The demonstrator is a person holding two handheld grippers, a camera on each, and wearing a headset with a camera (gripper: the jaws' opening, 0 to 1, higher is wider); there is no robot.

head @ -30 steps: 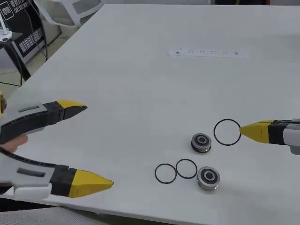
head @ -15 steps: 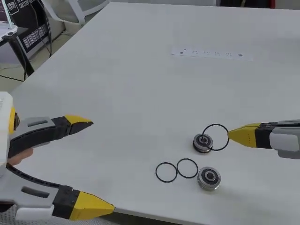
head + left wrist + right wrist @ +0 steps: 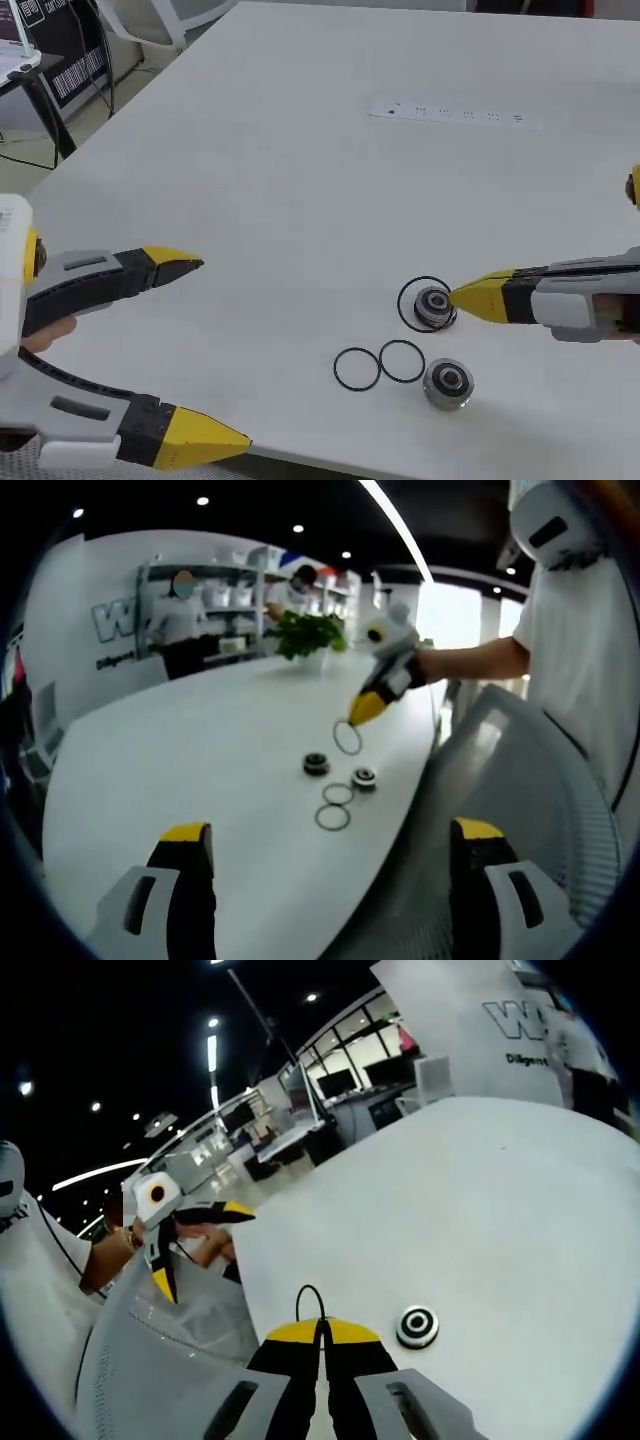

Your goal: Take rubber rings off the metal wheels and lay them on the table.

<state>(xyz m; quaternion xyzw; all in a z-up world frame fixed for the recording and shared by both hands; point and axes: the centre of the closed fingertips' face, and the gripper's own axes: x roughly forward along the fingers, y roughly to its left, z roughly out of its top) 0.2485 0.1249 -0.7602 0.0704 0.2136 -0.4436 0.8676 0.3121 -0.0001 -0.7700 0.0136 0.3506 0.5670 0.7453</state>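
My right gripper point(image 3: 458, 297) is shut on a thin black rubber ring point(image 3: 400, 303), which it holds in the air over a metal wheel point(image 3: 432, 306). In the right gripper view the ring point(image 3: 300, 1300) arcs up from the shut jaws point(image 3: 321, 1326), and a wheel point(image 3: 417, 1326) lies just to the right. A second wheel point(image 3: 446, 382) sits nearer the table's front edge, with two loose rings point(image 3: 355, 369) point(image 3: 402, 361) flat beside it. My left gripper point(image 3: 200, 352) stands open at the left, far from the wheels, with nothing between its jaws. The left gripper view has both wheels point(image 3: 316, 764) point(image 3: 363, 777) ahead.
The white table point(image 3: 300, 180) stretches far back. A long white strip with small markings point(image 3: 455, 113) lies on it at the far right. Off the table's left edge stand a chair point(image 3: 140, 20) and a black stand with cables point(image 3: 60, 80). People stand by shelves point(image 3: 190, 620) in the distance.
My right gripper has carried the ring leftward, from beside the upper wheel to over it. The left gripper has barely moved; the head view has shifted a little.
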